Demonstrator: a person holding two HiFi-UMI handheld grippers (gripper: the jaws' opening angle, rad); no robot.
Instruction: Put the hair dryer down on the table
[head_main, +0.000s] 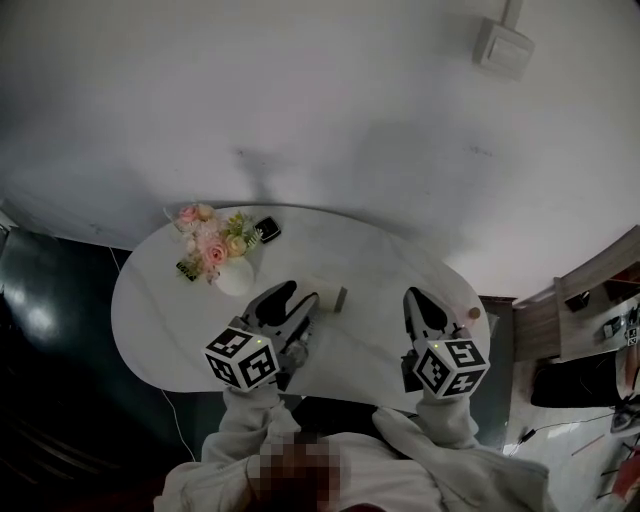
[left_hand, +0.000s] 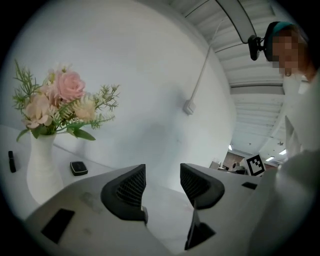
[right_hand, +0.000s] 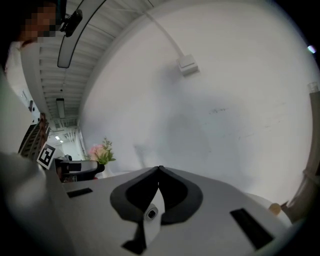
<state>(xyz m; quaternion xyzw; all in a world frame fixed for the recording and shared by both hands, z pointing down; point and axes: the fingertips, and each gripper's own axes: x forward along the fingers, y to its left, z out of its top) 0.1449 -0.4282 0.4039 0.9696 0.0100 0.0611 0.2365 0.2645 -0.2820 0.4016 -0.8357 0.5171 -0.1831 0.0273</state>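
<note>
The left tongs (left_hand: 162, 172) are standing with their dark ribbed jaws apart and nothing between them but the pale wall beyond, while the right tongs (right_hand: 160, 169) are pressing their jaws together at the tips, holding nothing. In the head view both are hanging side by side above the white oval surface (head_main: 150, 320), each one's marker cube sitting nearest the person, whose pale sleeves are reaching up from the bottom edge. A pale, blocky thing with a grey end (head_main: 330, 297) is lying on the surface just beyond the tips of the left tongs and apart from them; it is too small to make out well but seems to be the hair dryer, and neither pair of tongs is touching it. At the far left of the surface a white vase (left_hand: 42, 165) is standing upright, carrying pink and cream flowers (left_hand: 62, 95) with green sprigs. A small dark box (left_hand: 78, 168) is lying just beside the vase toward the wall, and a thin dark item (left_hand: 11, 161) is showing on the vase's other side. Near the right rim of the surface a small round tan thing (head_main: 474, 313) is sitting alone, well apart from the vase. High on the wall a white box (head_main: 503, 45) is hanging with a conduit running up from it.
</note>
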